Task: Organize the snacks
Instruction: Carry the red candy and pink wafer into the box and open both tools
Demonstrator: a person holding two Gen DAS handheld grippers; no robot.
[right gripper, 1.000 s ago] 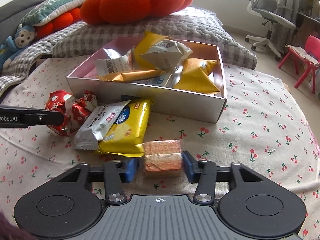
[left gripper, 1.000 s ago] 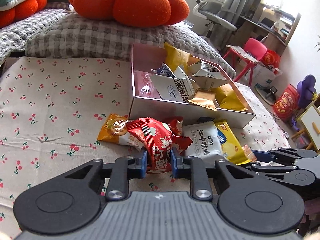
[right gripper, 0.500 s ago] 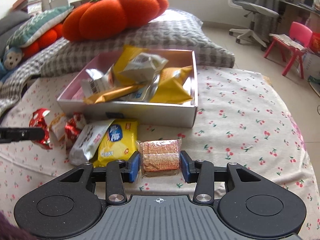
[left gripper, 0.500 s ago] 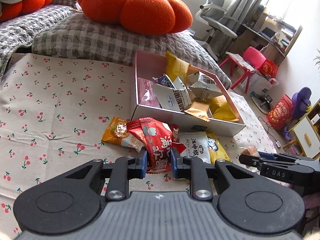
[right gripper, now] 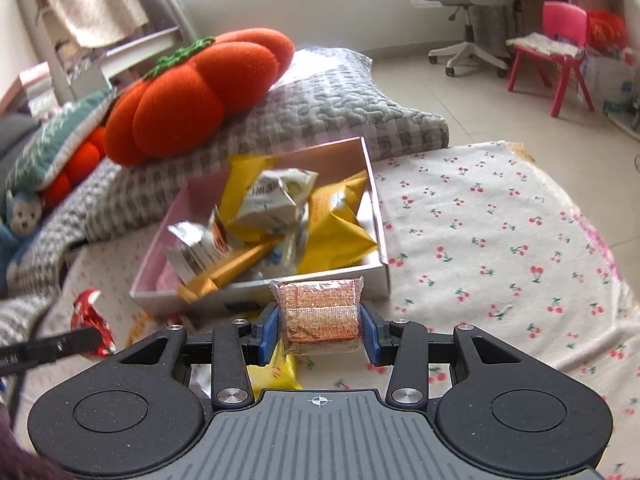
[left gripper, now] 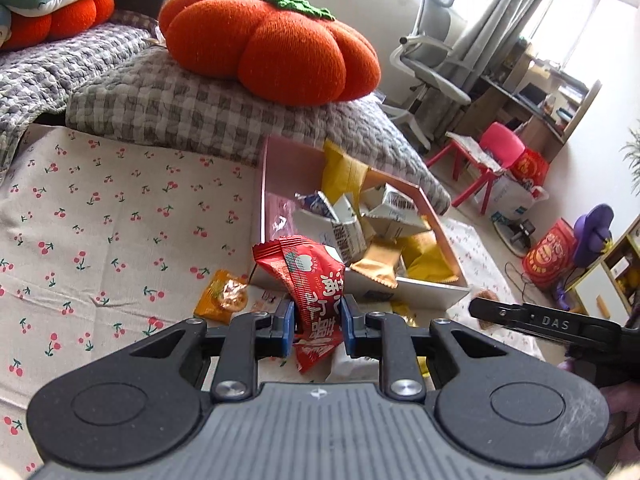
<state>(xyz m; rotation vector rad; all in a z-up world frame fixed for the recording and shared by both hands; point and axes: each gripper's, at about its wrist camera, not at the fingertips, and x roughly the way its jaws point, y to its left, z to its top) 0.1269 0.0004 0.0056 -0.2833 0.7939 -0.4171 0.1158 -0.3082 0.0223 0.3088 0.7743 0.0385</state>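
My left gripper [left gripper: 316, 326] is shut on a red snack packet [left gripper: 310, 280] and holds it clear of the cherry-print cloth, just short of the pink box [left gripper: 262, 196]. My right gripper [right gripper: 319, 330] is shut on a clear-wrapped orange biscuit block [right gripper: 318, 314], lifted in front of the same pink box [right gripper: 376, 216]. That box holds several yellow, white and gold packets. Left on the cloth are an orange packet [left gripper: 222, 296] and a yellow packet [right gripper: 276, 372], partly hidden under the right gripper. The right gripper's finger [left gripper: 520, 318] reaches in from the right of the left wrist view.
An orange pumpkin cushion [left gripper: 276, 44] rests on a grey checked quilt [left gripper: 180, 112] behind the box. The cherry-print cloth [right gripper: 500, 240] spreads right of the box to its edge. On the floor beyond are an office chair [right gripper: 460, 4] and a pink stool [right gripper: 560, 40].
Both grippers have risen with their snacks off the cloth. The right one has rolled, so the scene now tilts in its view, and the box lies closer ahead of both.
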